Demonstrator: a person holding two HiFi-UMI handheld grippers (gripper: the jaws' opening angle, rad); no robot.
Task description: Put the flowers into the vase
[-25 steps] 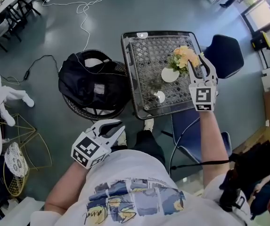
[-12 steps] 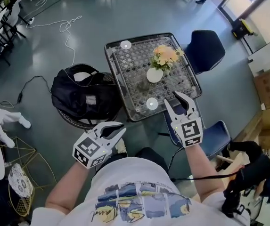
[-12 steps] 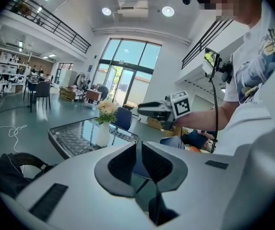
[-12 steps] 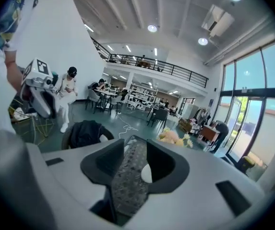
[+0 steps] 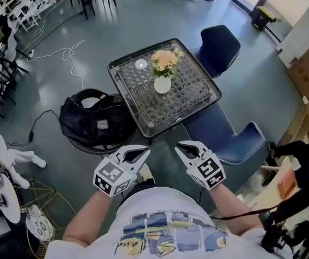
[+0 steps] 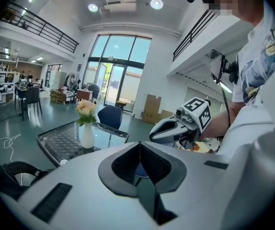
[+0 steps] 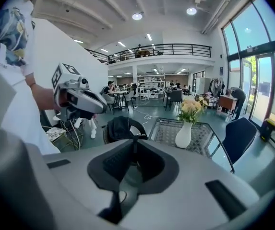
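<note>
The peach and yellow flowers (image 5: 164, 61) stand upright in the white vase (image 5: 162, 84) on the square mesh-topped table (image 5: 189, 99). Both grippers hang close to my body, well short of the table. My left gripper (image 5: 145, 152) is shut and empty. My right gripper (image 5: 181, 147) is closing, its tips meeting with nothing between them. The left gripper view has the vase (image 6: 86, 135) far off to the left and the right gripper (image 6: 173, 128) beside it. In the right gripper view the vase (image 7: 183, 134) stands ahead to the right.
A black bag (image 5: 95, 120) lies on a round chair left of the table. Dark blue chairs stand behind the table (image 5: 219, 42) and at its near right (image 5: 224, 136). A small round glass (image 5: 141, 64) sits on the table. A white cable (image 5: 62, 53) runs over the floor.
My right gripper has pulled back from the flowers on the table to beside my body and its jaws have come together. The left gripper rose a little. The table is now farther away.
</note>
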